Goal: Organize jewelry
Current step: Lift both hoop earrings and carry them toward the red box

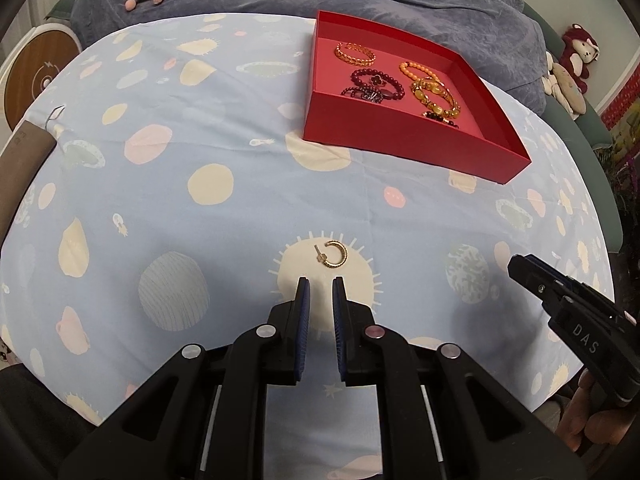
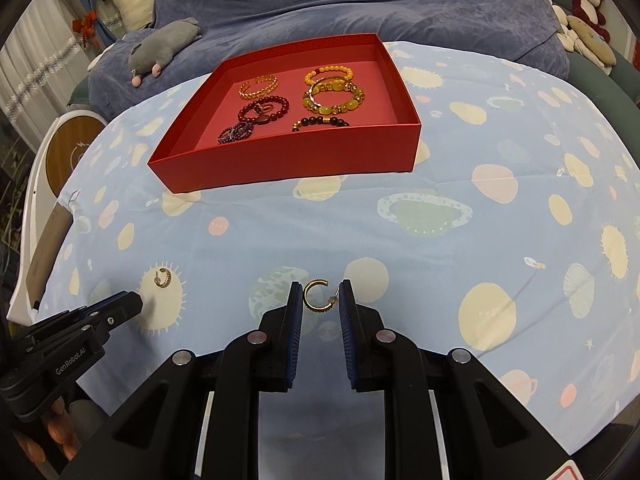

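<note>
Two gold hoop earrings lie on the blue planet-print cloth, one near each claw. Nearest the right wrist camera, the right gripper has its jaws apart with one gold hoop earring between the fingertips — whether the pads touch it I cannot tell. The left gripper is also parted, holding nothing, its tips just short of the other gold hoop earring, which rests on a cream sun print with its post pointing left. From the left wrist view the right gripper's tip shows at the right edge, well apart from that earring. Farther back sits the red box, open-topped, with bracelets inside: a gold chain bracelet, dark red bead bracelets, and orange and amber bead bracelets. Beyond the cloth — a blue-grey blanket with a grey plush toy on it.
</note>
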A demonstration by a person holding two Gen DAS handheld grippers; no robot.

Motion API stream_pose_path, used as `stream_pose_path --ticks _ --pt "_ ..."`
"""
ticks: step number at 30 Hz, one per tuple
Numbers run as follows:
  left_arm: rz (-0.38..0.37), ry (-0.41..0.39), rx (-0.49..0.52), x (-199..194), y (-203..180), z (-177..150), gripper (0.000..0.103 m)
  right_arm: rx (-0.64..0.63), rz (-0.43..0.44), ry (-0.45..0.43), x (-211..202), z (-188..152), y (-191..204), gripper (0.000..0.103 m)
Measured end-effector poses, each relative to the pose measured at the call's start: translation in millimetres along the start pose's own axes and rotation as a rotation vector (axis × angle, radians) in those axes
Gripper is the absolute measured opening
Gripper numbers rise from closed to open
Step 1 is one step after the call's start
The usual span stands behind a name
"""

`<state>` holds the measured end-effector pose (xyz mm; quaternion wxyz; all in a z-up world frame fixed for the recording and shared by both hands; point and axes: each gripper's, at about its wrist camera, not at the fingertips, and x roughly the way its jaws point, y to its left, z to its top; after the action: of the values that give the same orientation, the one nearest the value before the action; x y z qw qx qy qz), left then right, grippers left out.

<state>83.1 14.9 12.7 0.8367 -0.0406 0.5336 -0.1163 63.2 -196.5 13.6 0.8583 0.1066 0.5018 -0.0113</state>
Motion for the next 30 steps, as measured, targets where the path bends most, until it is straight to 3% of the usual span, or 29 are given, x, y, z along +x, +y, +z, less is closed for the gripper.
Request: stream_pose_path --ticks 4,10,13,18,27,30 --pt "-0.001 0.002 0.015 7 -6 7 0.019 -0.001 -0.001 0.005 3 1 2 0.017" --pt "0.007 0.026 0.03 26 -16 11 0.019 -0.01 -0.003 0.011 7 4 6 0.017" --pt "0.008 0.033 0.042 29 -17 11 0.007 -0.016 -0.003 0.014 9 5 7 0.017" --pt "0.009 0.027 0.041 30 -13 10 0.0 -0.022 -0.005 0.02 12 6 9 0.017" --pt "-0.038 0.019 0.001 22 -4 7 0.0 -0.027 -0.002 0.02 11 6 10 0.017" --pt "-0.044 0.011 -0.02 21 -3 9 0.005 -0.028 0.0 0.018 10 6 11 0.017"
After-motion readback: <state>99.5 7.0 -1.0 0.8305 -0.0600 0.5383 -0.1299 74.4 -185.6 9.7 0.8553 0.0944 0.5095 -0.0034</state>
